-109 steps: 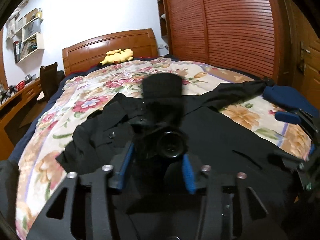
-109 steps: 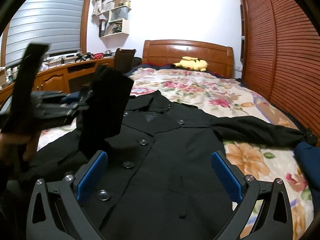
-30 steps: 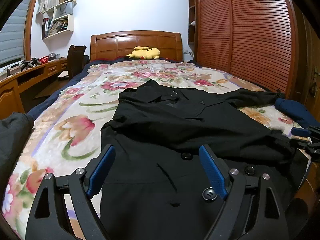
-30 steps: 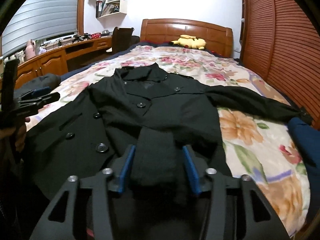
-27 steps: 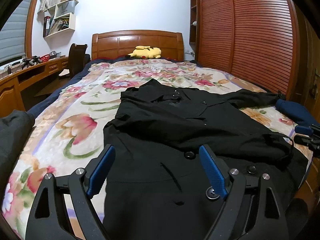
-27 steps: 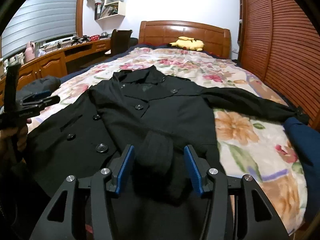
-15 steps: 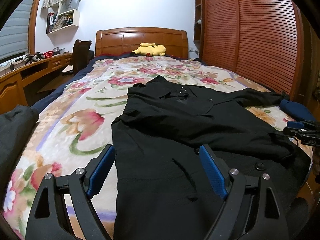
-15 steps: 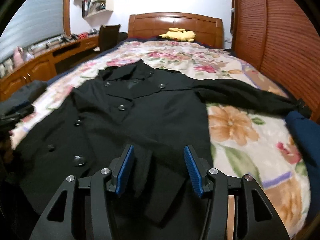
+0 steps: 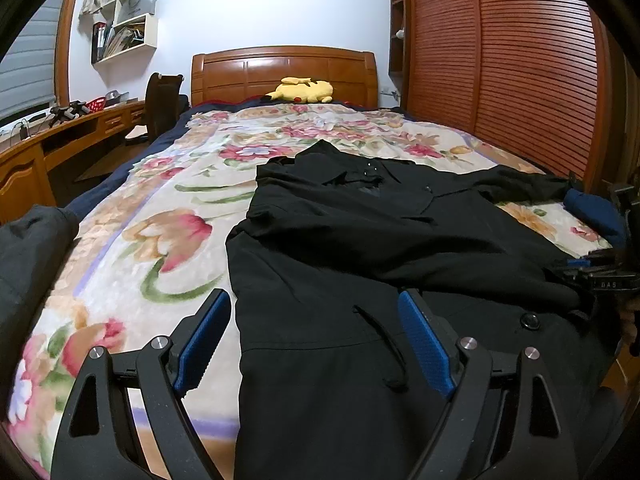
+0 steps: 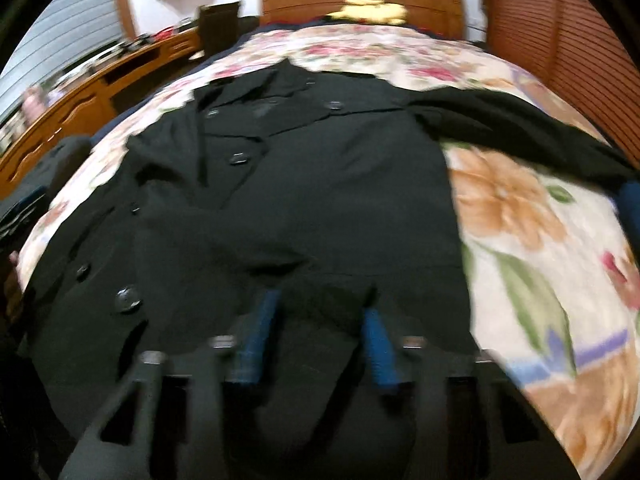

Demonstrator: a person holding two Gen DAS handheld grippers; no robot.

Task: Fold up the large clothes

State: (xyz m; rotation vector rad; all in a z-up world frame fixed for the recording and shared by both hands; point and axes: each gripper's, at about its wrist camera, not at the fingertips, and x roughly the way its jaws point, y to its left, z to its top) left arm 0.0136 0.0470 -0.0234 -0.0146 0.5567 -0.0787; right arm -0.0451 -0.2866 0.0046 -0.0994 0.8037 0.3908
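A large black buttoned coat (image 9: 380,240) lies face up on the bed, collar toward the headboard. One sleeve is folded across its chest; the other sleeve (image 10: 540,136) stretches out to the right. My left gripper (image 9: 316,344) hovers open above the coat's lower left edge, its blue pads (image 9: 204,340) wide apart. In the blurred right wrist view my right gripper (image 10: 318,332) is low over the coat (image 10: 320,160). Its jaws are closing on a raised fold of black cloth that fills the gap between them. The right gripper (image 9: 600,276) also shows at the left wrist view's right edge.
The floral blanket (image 9: 160,240) covers the bed, with a yellow plush toy (image 9: 304,90) by the wooden headboard. A blue garment (image 9: 596,212) lies at the right edge and a dark grey one (image 9: 28,248) at the left. Slatted wardrobe doors (image 9: 520,80) stand right; a desk (image 9: 40,148) and chair (image 9: 162,104) stand left.
My right gripper left the sleeve cuff lying across the coat, dropped lower toward the coat's front, and its jaws narrowed around a fold. The left gripper stayed open and hardly moved.
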